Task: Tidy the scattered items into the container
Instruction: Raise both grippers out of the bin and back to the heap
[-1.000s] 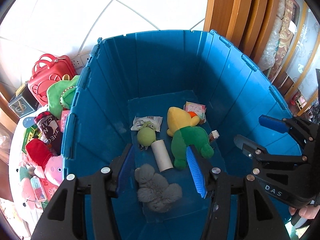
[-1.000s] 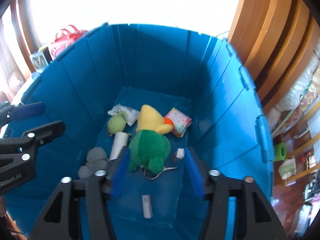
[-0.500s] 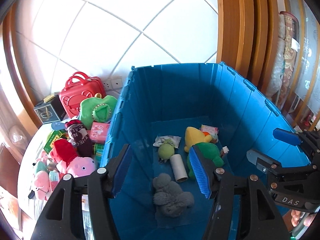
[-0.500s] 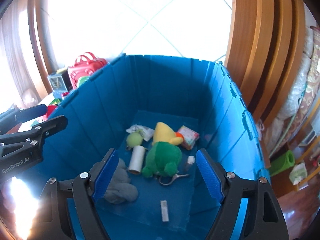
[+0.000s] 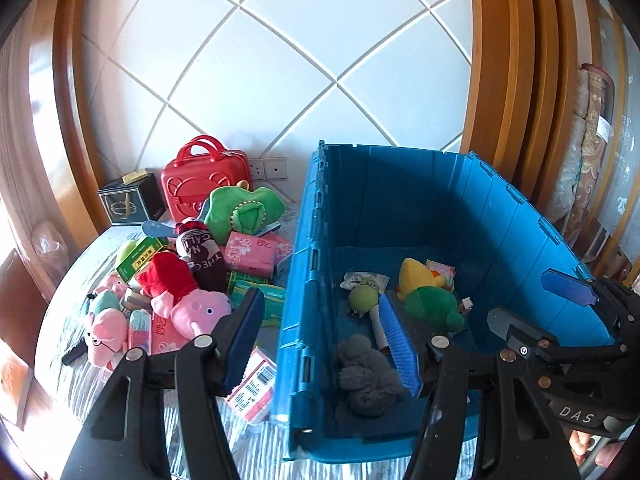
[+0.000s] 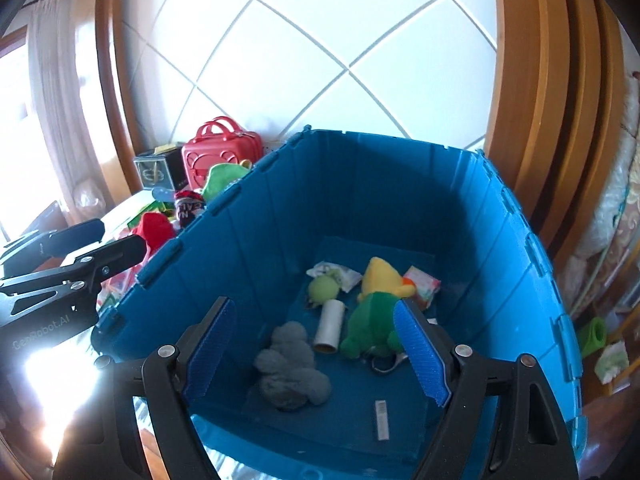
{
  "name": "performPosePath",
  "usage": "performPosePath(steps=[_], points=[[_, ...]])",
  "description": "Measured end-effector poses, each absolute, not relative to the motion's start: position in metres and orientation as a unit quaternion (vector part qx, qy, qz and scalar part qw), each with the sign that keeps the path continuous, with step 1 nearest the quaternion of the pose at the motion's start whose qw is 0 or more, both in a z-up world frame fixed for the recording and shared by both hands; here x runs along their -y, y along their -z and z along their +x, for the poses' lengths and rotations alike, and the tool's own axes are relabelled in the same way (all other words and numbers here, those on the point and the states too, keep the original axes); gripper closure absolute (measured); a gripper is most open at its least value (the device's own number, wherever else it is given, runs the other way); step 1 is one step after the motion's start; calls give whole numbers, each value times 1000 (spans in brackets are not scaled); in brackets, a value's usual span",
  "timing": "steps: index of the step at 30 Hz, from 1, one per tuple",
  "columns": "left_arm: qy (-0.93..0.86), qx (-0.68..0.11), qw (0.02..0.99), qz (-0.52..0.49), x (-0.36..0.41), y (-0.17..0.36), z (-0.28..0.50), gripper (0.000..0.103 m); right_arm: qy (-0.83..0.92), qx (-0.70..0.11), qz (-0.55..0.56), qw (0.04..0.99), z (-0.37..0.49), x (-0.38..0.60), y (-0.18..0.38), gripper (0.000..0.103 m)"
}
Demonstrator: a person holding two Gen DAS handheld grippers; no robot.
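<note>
The left gripper (image 5: 324, 340) is hovering with its fingers apart and nothing between them. Its left finger (image 5: 244, 334) is hanging over the toys outside the blue container (image 5: 304, 264), while its right finger (image 5: 398, 346) is reaching over the container's left wall and inside. The right gripper (image 6: 316, 354) is hovering above the container's near end with its fingers spread wide and empty.

Between the right gripper's fingers, on the container floor, a grey fluffy toy (image 6: 290, 374) is lying nearest, with a white cardboard tube (image 6: 330, 326) just beyond it and a small green frog toy (image 6: 324, 290) beyond that. A green and yellow plush duck (image 6: 376, 304) is lying close against the right gripper's right finger, with a pink packet (image 6: 422, 286) just past it. A small white stick (image 6: 382, 420) is lying below that finger, near the front wall.

Left of the left gripper's fingers, the scattered items are sitting on the bench (image 5: 64, 296): a pink pig plush (image 5: 192, 308) in red just beside the left finger, a pink tissue pack (image 5: 252, 252) beyond it, a green plush (image 5: 244, 212), a red toy suitcase (image 5: 200, 184) and a dark box (image 5: 130, 204) further back. A barcoded pack (image 5: 254, 384) is lying between the left gripper's fingers, touching the container's outer wall.
</note>
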State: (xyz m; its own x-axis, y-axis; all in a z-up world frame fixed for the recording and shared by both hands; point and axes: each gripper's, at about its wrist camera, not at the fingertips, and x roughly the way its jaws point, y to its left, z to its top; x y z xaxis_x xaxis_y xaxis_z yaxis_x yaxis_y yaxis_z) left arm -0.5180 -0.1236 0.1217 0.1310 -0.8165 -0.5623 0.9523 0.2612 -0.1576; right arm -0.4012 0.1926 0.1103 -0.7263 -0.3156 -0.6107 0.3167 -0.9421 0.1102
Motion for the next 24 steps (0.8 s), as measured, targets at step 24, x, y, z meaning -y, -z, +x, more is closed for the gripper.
performPosePath(steps=[24], points=[[558,-317,758,114,-4,-37,-268,44,910,-19,358,210,-297,70,-115,20]])
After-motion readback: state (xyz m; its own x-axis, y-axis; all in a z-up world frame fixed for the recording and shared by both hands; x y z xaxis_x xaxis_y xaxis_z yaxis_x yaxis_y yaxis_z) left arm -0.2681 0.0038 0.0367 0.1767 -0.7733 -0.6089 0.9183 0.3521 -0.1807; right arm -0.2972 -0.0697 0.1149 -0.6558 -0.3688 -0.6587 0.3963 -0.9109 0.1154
